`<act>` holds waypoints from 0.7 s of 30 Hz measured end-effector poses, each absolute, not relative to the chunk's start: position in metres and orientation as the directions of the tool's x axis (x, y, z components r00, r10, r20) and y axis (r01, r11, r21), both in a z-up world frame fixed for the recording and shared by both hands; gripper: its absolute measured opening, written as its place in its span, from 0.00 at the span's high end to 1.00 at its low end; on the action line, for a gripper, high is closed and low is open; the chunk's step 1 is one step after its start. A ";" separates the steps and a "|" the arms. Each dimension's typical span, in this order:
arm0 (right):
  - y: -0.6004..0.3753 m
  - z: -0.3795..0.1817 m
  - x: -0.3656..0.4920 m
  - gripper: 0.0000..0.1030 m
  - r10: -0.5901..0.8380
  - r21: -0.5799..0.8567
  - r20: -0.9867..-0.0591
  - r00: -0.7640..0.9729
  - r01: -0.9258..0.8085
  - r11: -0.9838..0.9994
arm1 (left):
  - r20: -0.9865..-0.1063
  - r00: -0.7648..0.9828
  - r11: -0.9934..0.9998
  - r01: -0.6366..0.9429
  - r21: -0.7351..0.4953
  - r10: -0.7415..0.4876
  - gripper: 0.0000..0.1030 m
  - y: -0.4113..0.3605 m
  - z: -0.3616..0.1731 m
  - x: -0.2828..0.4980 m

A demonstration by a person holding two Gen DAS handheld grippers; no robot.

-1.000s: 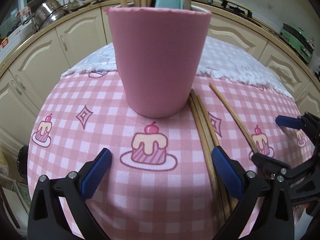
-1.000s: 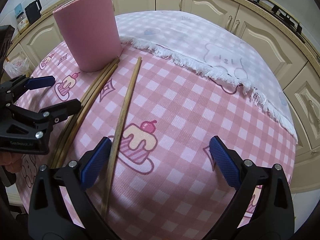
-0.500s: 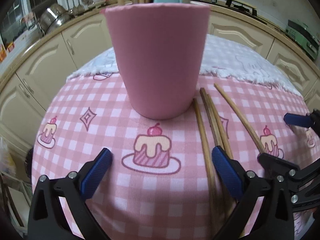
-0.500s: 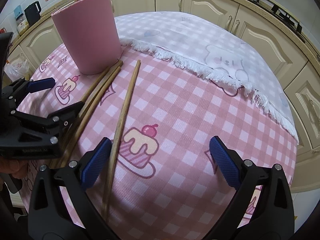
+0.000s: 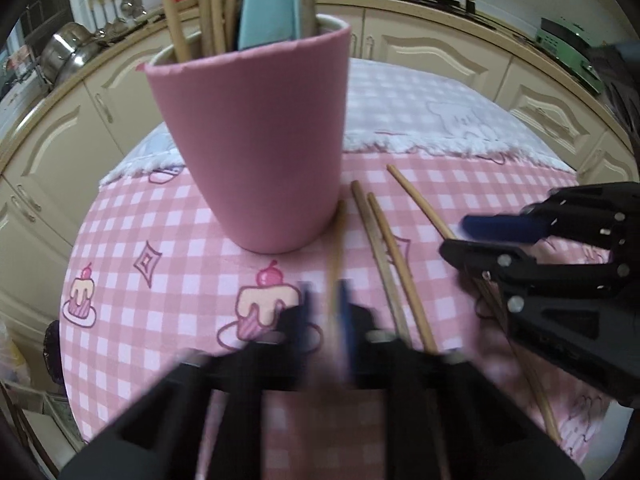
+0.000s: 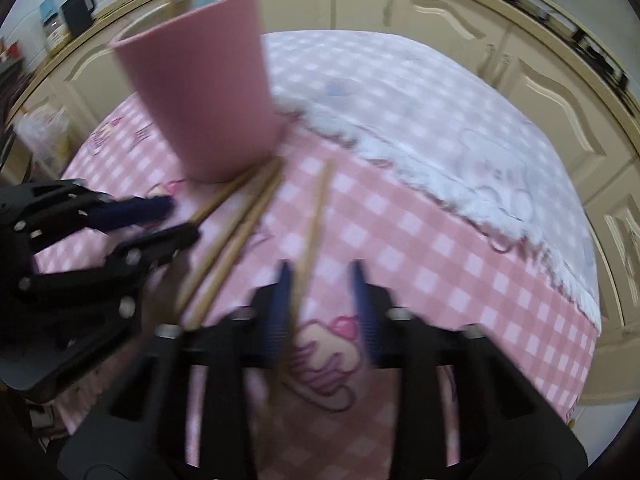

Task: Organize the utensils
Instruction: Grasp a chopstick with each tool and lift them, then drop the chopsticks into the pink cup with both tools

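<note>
A pink cup (image 5: 256,140) (image 6: 208,100) stands on the pink checked cloth (image 5: 168,280) and holds several wooden sticks and a light blue utensil (image 5: 268,4). Loose wooden chopsticks lie to its right. My left gripper (image 5: 325,312) (image 6: 180,220) is closing, blurred, around one chopstick (image 5: 336,248) that lies against its right pad, with a narrow gap left. My right gripper (image 6: 320,300) (image 5: 452,236) is closing too. The outermost chopstick (image 6: 316,216) (image 5: 420,200) runs beside its left pad, and its pads stand visibly apart. A pair of chopsticks (image 5: 380,248) (image 6: 248,216) lies between the two grippers.
A white fringed cloth with a bear print (image 6: 460,120) covers the far half of the round table. Cream kitchen cabinets (image 5: 440,56) curve around behind it. Steel pots (image 5: 64,52) sit on the counter at the far left. The table edge drops off at the left.
Both grippers' jaws have swung from wide open to nearly together, each around a chopstick. The right gripper has shifted left, closer to the cup. Both views are now motion-blurred.
</note>
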State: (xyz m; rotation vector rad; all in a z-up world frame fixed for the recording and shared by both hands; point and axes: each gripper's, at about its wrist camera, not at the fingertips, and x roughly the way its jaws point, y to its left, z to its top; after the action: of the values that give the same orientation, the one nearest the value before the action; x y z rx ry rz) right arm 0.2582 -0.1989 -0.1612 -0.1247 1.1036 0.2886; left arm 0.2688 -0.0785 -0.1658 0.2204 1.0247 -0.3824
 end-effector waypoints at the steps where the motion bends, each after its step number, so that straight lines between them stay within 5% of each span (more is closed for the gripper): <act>1: -0.200 -0.161 0.257 0.92 0.185 0.062 -0.891 0.415 -0.291 0.955 | -0.863 0.459 0.910 0.416 0.001 -0.209 0.94 -0.078 -0.166 0.268; 11: -0.243 -0.136 0.222 0.94 0.329 0.249 -0.781 0.530 -0.219 0.943 | -0.826 0.497 0.914 0.402 -0.054 -0.267 0.95 -0.061 -0.154 0.243; 21: -0.258 -0.096 0.209 0.95 0.441 0.371 -0.603 0.665 -0.256 0.893 | -0.689 0.625 0.912 0.390 -0.130 -0.366 0.96 -0.044 -0.103 0.225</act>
State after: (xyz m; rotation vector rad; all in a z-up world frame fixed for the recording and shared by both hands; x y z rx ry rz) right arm 0.2092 -0.2582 -0.0962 0.2652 0.7465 0.3986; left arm 0.2249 -0.0438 -0.1025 0.0326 0.7835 -0.4337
